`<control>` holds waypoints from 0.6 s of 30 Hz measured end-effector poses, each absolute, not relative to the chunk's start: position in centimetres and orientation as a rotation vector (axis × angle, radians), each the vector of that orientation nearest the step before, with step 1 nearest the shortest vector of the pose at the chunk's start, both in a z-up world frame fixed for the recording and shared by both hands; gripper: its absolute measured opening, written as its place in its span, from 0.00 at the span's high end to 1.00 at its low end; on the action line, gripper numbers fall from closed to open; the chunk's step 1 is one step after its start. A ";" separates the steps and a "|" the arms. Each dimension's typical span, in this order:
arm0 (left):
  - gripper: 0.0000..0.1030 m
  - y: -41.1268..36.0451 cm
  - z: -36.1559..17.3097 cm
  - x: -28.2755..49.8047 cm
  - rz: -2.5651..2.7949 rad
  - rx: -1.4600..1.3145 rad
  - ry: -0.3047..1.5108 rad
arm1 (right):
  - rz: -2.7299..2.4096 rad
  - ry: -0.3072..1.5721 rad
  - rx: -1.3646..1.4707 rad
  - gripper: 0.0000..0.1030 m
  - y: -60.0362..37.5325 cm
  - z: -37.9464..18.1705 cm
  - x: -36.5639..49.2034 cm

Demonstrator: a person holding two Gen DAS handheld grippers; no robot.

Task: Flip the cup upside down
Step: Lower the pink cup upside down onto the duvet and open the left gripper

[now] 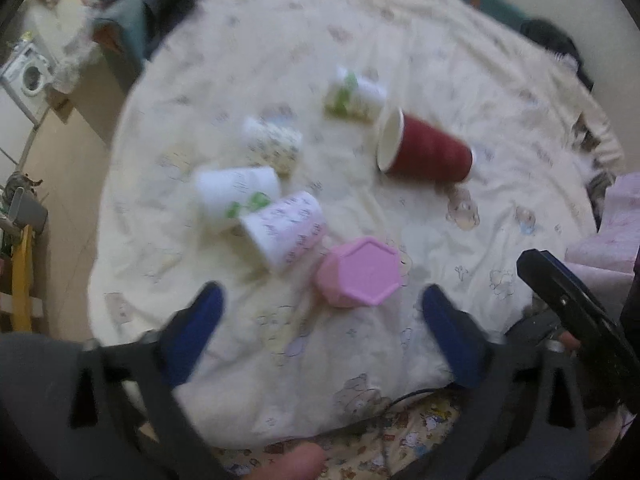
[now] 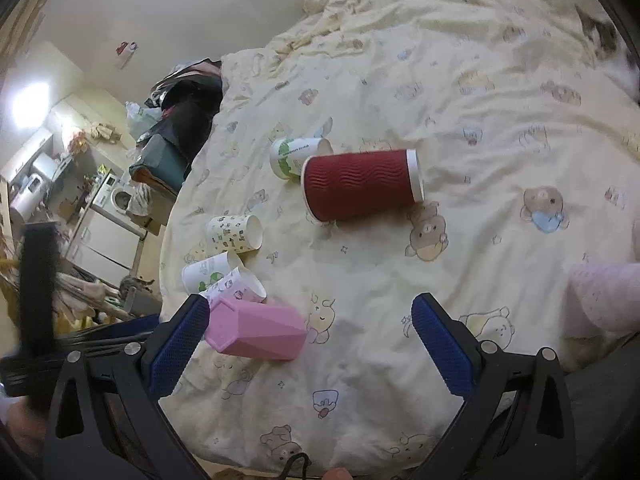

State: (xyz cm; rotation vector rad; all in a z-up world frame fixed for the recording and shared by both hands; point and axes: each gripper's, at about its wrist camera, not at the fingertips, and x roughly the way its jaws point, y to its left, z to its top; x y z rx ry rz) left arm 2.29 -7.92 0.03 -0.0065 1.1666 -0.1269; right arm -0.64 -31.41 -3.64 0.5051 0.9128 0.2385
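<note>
Several cups lie on their sides on a cream bed cover (image 1: 460, 80) (image 2: 480, 100). A pink faceted cup (image 1: 358, 272) (image 2: 256, 330) lies nearest, its base toward the left wrist camera. A red ribbed cup (image 1: 428, 152) (image 2: 360, 184) lies farther back. White printed paper cups (image 1: 280, 226) (image 2: 234, 234) lie to the left. My left gripper (image 1: 322, 306) is open and empty, just short of the pink cup. My right gripper (image 2: 310, 326) is open and empty, its left finger (image 2: 180, 340) beside the pink cup.
A green-printed paper cup (image 1: 354, 94) (image 2: 294, 156) lies behind the red cup. The other gripper's black body (image 1: 576, 312) shows at the right. A pink cloth (image 2: 604, 296) lies at the bed's right. Furniture and a washing machine (image 2: 116, 196) stand beyond the bed's left edge.
</note>
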 end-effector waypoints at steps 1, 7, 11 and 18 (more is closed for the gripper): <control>0.00 -6.8 0.5 1.2 -0.122 -0.017 1.121 | 0.233 0.901 0.467 0.00 -31.0 -3.1 -1.0; 0.00 -3.1 0.5 -2.9 -0.062 0.005 0.925 | 0.246 0.808 0.256 0.00 -27.6 -0.5 -4.7; 0.00 -2.7 0.7 -5.2 -0.054 0.036 0.834 | 0.225 0.773 0.177 0.00 -25.8 0.2 -6.8; 0.00 -1.7 0.1 -6.4 -0.030 -0.039 0.793 | 0.195 0.779 0.166 0.00 -24.1 -1.4 -8.1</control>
